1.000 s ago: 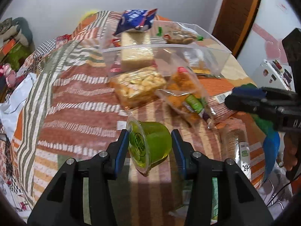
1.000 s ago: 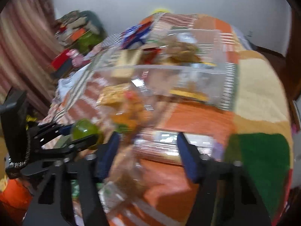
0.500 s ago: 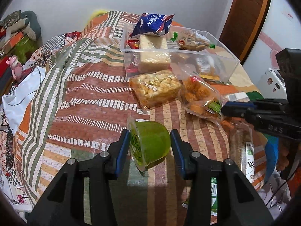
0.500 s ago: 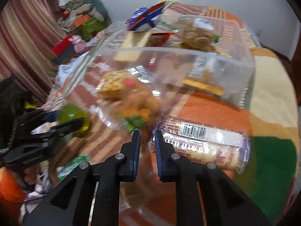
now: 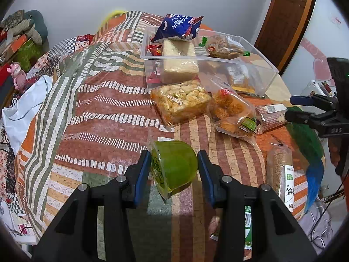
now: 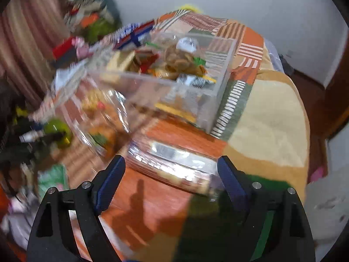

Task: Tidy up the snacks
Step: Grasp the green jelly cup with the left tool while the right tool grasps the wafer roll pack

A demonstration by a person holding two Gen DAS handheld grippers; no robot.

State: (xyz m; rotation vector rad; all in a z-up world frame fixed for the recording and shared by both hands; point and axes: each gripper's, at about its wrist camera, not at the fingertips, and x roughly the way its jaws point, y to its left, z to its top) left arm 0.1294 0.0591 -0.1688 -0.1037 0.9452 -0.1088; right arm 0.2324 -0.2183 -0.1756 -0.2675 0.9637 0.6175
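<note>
My left gripper is shut on a green jelly cup, held on its side above the patchwork cloth. A clear plastic bin stands further back, holding a blue snack bag, a pale cake block and other packets. In front of it lie a pack of puffed snacks and a bag of orange fried snacks. My right gripper is open, its jaws wide either side of a long biscuit pack lying on the cloth. The right wrist view is blurred.
A clear wrapped pack with a green label lies at the right near the cloth's edge. The right gripper also shows in the left wrist view. Clutter and a pink toy sit at the far left. A wooden door stands behind.
My right gripper was shut half a second ago and now stands wide open around the biscuit pack. My left gripper has pulled back a little with the jelly cup.
</note>
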